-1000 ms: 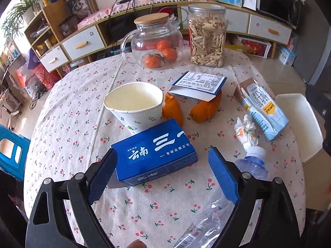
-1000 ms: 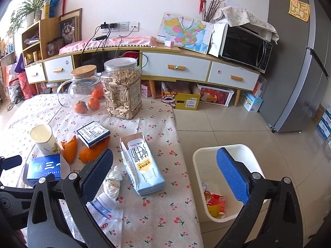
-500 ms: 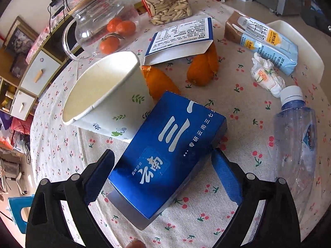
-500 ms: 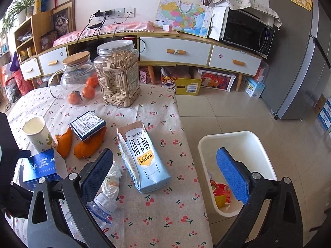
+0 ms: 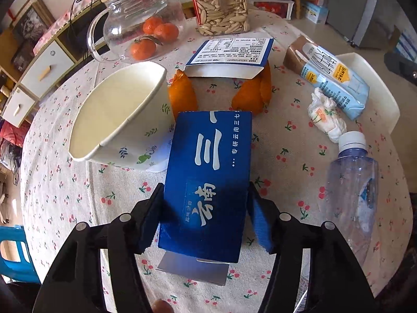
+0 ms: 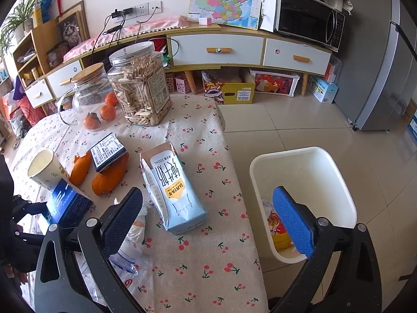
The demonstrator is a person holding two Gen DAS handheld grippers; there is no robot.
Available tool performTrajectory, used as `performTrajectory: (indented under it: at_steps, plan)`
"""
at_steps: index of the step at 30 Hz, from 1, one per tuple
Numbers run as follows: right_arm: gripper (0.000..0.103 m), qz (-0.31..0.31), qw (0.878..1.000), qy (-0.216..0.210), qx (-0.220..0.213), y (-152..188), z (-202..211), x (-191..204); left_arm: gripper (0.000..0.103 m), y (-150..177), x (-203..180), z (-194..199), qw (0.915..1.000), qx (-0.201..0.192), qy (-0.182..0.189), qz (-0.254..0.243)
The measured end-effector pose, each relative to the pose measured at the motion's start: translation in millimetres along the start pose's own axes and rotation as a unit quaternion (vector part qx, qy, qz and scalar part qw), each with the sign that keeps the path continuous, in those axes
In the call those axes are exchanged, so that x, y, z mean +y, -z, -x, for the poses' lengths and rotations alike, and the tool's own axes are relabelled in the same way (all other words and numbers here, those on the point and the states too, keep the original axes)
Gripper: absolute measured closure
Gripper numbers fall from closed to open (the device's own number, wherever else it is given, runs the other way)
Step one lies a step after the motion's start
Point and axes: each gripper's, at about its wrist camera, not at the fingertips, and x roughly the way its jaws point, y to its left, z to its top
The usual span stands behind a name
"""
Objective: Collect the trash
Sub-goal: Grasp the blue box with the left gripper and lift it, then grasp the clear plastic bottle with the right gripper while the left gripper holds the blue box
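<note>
Blue rubber pads line the jaws of the left gripper (image 5: 206,219), which have just been closing from wide apart and now press against both long sides of a dark blue cardboard box (image 5: 208,172) lying on the table. A second ago the box lay ahead of the spread jaws, untouched; now its near end sits between them with its opened flap toward the camera. The box touches a white paper cup (image 5: 120,120) on its left. Beyond it lie orange peels (image 5: 181,95) with a smaller printed box (image 5: 229,57) resting on them. To the right are a crumpled tissue (image 5: 325,117), a milk carton (image 5: 333,78) and a clear plastic bottle (image 5: 351,190) on its side.

The right gripper (image 6: 208,221) hangs with jaws wide apart and nothing between them, above the table edge near the milk carton. A white bin (image 6: 338,182) stands on the floor just beside the table, some wrappers already inside.

The grip looks made, so the box seems ready to lift and carry to the bin.
</note>
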Motion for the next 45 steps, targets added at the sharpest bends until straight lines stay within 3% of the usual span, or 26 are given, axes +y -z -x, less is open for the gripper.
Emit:
performTrajectory:
  at_steps: [10, 15, 17, 25, 26, 27, 30, 33, 45]
  plan:
    - [0.007, 0.002, 0.987, -0.110, 0.117, 36.6, -8.5, 34.1, 0.046, 38.4, -5.6, 64.9, 0.9909, -0.060, 0.015, 0.119]
    - [0.007, -0.043, 0.959, -0.180, 0.213, 69.0, -28.0, 56.7, 0.046, 48.6, -2.8, 85.1, 0.9844, -0.089, 0.022, 0.150]
    - [0.007, -0.060, 0.951, -0.196, 0.232, 78.4, -32.1, 64.4, 0.046, 49.7, 1.5, 90.0, 0.9816, -0.098, 0.027, 0.162]
    - [0.006, -0.039, 0.961, -0.181, 0.204, 84.8, -27.4, 91.8, 0.046, 61.4, 30.6, 97.6, 0.9707, -0.114, 0.012, 0.211]
    - [0.010, -0.028, 0.964, -0.181, 0.195, 84.6, -26.5, 95.0, 0.046, 62.6, 33.7, 96.7, 0.9694, -0.112, 0.013, 0.218]
    - [0.021, -0.018, 0.966, -0.178, 0.188, 84.1, -25.2, 99.0, 0.046, 63.6, 35.5, 96.1, 0.9686, -0.111, 0.012, 0.222]
    - [0.037, -0.015, 0.961, -0.203, 0.187, 80.3, -24.5, 103.1, 0.046, 66.6, 38.7, 98.0, 0.9671, -0.114, 0.012, 0.227]
    - [0.042, -0.013, 0.960, -0.213, 0.180, 75.2, -22.4, 104.4, 0.046, 68.7, 41.0, 101.1, 0.9653, -0.118, 0.012, 0.233]
    - [0.043, -0.017, 0.964, -0.243, 0.109, 41.5, 9.4, 89.3, 0.046, 67.5, 40.4, 106.7, 0.9597, -0.136, 0.017, 0.245]
